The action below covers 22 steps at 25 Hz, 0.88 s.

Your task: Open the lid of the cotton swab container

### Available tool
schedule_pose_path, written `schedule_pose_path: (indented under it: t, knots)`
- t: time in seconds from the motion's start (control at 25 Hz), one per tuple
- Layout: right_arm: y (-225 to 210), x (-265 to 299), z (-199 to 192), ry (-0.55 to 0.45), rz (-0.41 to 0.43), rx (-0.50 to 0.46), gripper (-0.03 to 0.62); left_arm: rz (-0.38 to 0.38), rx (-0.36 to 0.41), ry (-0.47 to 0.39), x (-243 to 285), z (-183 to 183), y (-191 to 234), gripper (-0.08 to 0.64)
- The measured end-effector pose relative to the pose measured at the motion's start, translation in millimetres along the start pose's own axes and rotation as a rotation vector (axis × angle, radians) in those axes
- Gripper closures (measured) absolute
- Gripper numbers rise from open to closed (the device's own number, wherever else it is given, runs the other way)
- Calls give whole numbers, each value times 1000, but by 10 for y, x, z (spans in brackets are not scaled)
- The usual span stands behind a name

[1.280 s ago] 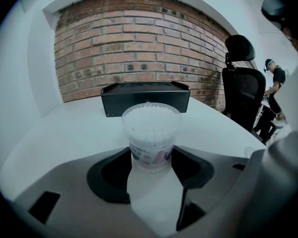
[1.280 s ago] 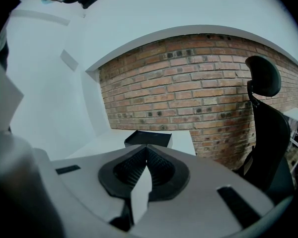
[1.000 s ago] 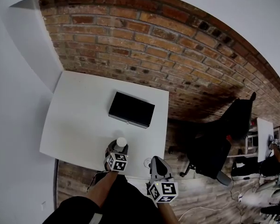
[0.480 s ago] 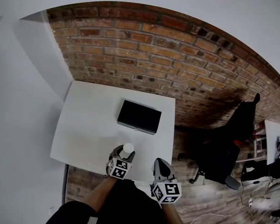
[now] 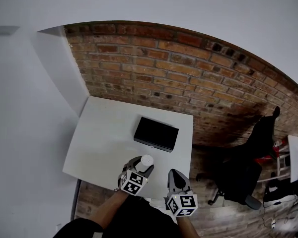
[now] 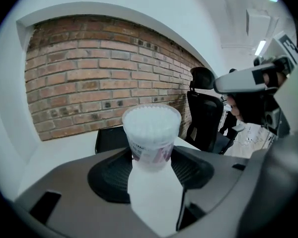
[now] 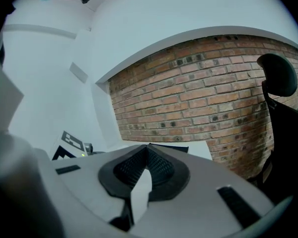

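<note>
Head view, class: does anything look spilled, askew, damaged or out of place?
Nothing stands out. The left gripper grips the cotton swab container, nothing spilled; the black box lies flat on the white table.

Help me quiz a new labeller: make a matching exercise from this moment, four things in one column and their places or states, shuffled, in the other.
Things:
1. cotton swab container
2. right claw
3. black box
4. office chair

Places or states:
A. shut, with nothing between its jaws
B. lying flat on the white table
C. gripped in the left claw
D. off the table, towards the right of the head view

Pairs: 1-C, 2-A, 3-B, 4-D
</note>
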State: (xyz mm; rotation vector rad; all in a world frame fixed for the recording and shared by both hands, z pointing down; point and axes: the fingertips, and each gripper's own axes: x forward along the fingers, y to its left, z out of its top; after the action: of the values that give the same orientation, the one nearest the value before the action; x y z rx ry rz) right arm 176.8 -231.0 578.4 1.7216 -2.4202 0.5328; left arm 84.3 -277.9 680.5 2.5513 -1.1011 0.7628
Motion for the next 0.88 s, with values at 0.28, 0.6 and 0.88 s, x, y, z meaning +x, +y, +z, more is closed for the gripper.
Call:
schedule_pose_path:
  t: [0.28, 0.6, 0.88]
  knots:
    - [33, 9, 354, -46, 36, -81, 574, -78, 69, -41, -292, 570, -117, 305]
    - [289, -54, 742, -82, 90, -255, 572, -129, 188, -45, -563, 917, -184, 305]
    - [526, -164, 949, -123, 163, -286, 572, -139, 297, -56, -776, 1172, -290, 305]
